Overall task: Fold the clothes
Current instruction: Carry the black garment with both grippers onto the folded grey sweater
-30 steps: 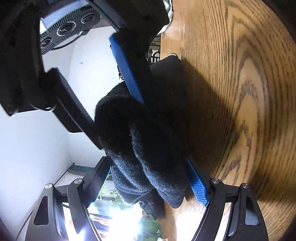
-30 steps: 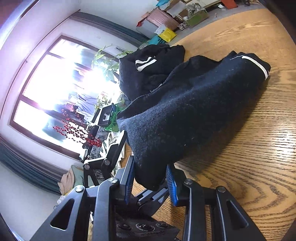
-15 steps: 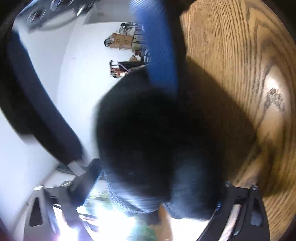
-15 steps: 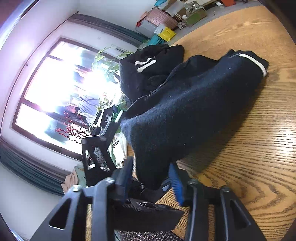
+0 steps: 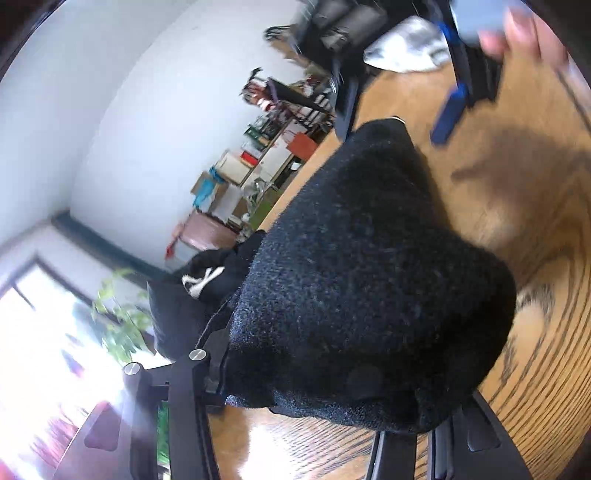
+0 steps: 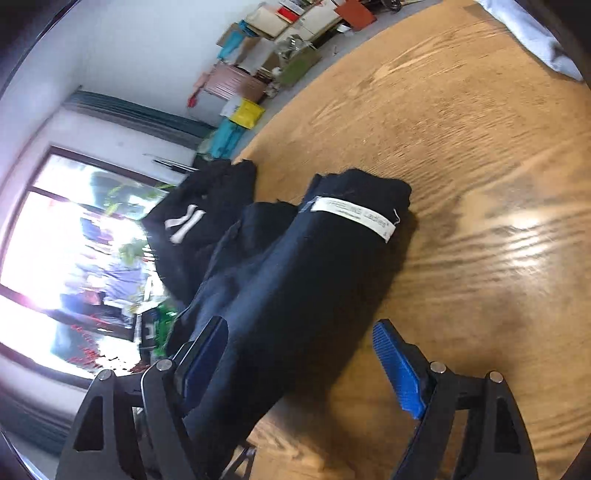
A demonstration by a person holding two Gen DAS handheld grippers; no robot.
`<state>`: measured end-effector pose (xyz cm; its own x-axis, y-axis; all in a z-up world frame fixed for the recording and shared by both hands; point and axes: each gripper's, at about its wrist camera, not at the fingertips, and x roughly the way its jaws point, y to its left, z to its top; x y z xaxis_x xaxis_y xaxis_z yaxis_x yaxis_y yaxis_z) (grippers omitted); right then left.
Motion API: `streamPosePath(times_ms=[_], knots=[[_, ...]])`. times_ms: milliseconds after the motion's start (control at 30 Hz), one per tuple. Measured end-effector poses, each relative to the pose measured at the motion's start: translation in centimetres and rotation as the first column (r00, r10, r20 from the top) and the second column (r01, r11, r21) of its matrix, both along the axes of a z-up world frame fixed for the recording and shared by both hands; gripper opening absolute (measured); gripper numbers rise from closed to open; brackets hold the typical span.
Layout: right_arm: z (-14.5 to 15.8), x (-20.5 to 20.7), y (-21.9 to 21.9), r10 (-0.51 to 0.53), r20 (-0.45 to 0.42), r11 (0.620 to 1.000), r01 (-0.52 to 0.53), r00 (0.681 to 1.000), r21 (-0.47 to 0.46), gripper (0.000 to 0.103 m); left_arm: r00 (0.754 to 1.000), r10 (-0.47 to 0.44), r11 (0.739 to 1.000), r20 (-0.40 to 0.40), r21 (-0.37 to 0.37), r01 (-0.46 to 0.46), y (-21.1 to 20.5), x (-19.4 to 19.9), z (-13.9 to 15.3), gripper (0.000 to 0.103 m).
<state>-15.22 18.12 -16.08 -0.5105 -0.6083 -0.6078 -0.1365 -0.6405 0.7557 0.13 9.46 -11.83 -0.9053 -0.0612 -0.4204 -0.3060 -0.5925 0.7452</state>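
Left hand-held gripper point(image 5: 314, 413): jaws just closing, buried under folded dark garment point(image 5: 354, 280) on table point(image 5: 517, 206); grip not discernible. Right hand-held gripper point(image 6: 306, 365): jaws just opening, spread wide, same garment between, far pad clear of cloth.

Left gripper point(image 5: 317, 402): fingertips buried under dark garment point(image 5: 354, 295); grip cannot be told.
Right gripper point(image 5: 452, 110): motion-blurred in left view, body cut by top edge.
Hand point(image 5: 524, 33): blurred, cropped.
Label point(image 6: 354, 218): print too small to read.
Shelves point(image 5: 258, 155): contents smeared.
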Motion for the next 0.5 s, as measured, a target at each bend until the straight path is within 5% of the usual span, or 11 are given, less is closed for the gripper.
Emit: streamPosePath(times_ms=[233,300,367,500], knots=[[-3.1,-4.6,-2.0,-0.006,0.062,0.992,0.014,0.998,-0.126,0.086,1.000,-0.014,1.000,-0.009,-0.018,0.014,-0.5,0.6,-0.8,0.049],[-4.0,-5.1,-2.4,-0.005,0.070,0.986,0.017,0.998,-0.169,0.076,0.999,-0.021,0.998,-0.042,-0.067,0.019,-0.2,1.1,-1.4,0.049],[-4.4,-5.3,-2.7,-0.009,0.044,0.983,0.017,0.999,-0.184,0.037,0.996,-0.026,0.993,-0.088,-0.115,0.016,0.2,1.7,-1.7,0.049],[-2.7,-4.5,-2.0,0.006,-0.072,0.979,-0.020,0.997,-0.202,0.025,0.980,-0.069,0.983,-0.186,-0.179,0.035,1.2,3.1,-1.3,0.049]])
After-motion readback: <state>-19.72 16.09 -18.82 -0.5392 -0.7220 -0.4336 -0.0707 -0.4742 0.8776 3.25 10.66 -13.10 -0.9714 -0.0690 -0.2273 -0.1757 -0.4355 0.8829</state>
